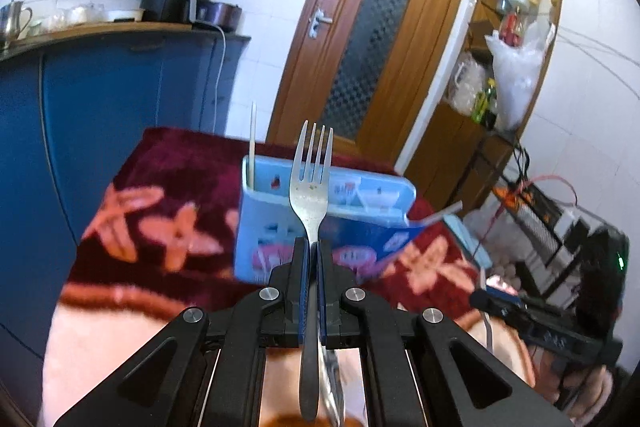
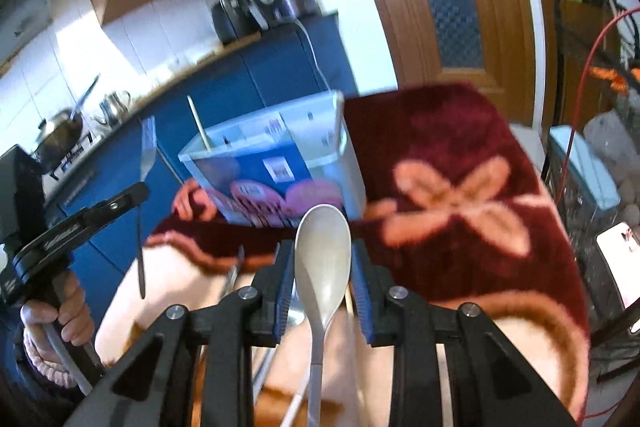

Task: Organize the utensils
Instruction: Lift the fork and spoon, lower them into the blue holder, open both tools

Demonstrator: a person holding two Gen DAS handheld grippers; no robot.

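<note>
My left gripper (image 1: 313, 247) is shut on a metal fork (image 1: 310, 183), tines up, held in front of a light blue utensil holder (image 1: 320, 223) that stands on the dark red flowered cloth (image 1: 168, 187). A single chopstick (image 1: 252, 143) stands in the holder's left end. My right gripper (image 2: 322, 259) is shut on a metal spoon (image 2: 323, 259), bowl up, just short of the same holder (image 2: 276, 167). The left gripper with its fork (image 2: 146, 155) shows at the left of the right wrist view.
Blue kitchen cabinets (image 1: 100, 99) with appliances on the counter stand behind the table. A wooden door (image 1: 368, 39) and a cluttered shelf (image 1: 512, 47) are at the right. More utensils (image 2: 232, 279) lie on the cloth below my right gripper.
</note>
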